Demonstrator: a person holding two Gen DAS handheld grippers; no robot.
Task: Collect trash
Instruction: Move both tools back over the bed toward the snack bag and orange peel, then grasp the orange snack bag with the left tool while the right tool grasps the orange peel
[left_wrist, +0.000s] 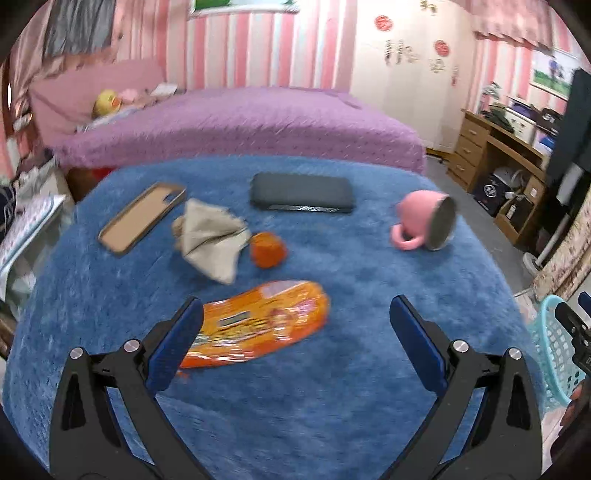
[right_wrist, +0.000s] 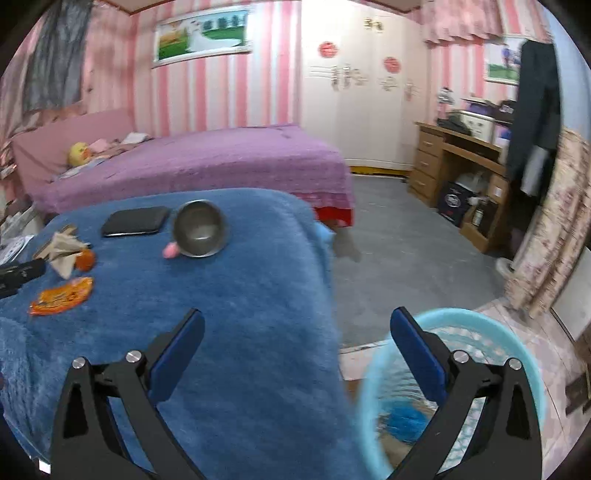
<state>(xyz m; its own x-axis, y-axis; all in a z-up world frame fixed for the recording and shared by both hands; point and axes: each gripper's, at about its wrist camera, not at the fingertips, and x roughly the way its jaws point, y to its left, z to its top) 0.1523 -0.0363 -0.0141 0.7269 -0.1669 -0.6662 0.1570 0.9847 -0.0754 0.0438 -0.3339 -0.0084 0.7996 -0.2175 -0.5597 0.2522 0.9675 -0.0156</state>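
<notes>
An orange snack wrapper (left_wrist: 258, 321) lies on the blue fluffy cover (left_wrist: 332, 369), just beyond my left gripper (left_wrist: 295, 314), whose jaws stand wide open and empty; the left finger overlaps the wrapper's near end. A crumpled beige paper (left_wrist: 210, 236) and a small orange scrap (left_wrist: 267, 249) lie farther back. My right gripper (right_wrist: 297, 325) is open and empty, hanging over the table's right edge above a light blue mesh basket (right_wrist: 517, 354) on the floor, with something blue inside it (right_wrist: 406, 421). The wrapper (right_wrist: 61, 295) and paper (right_wrist: 64, 251) show at the left of the right wrist view.
Also on the cover are a tan phone case (left_wrist: 142, 218), a black flat case (left_wrist: 301, 192) and a tipped pink mug (left_wrist: 424, 221). A purple bed (left_wrist: 240, 125) stands behind. A wooden desk (right_wrist: 461, 166) is at the right, grey floor between.
</notes>
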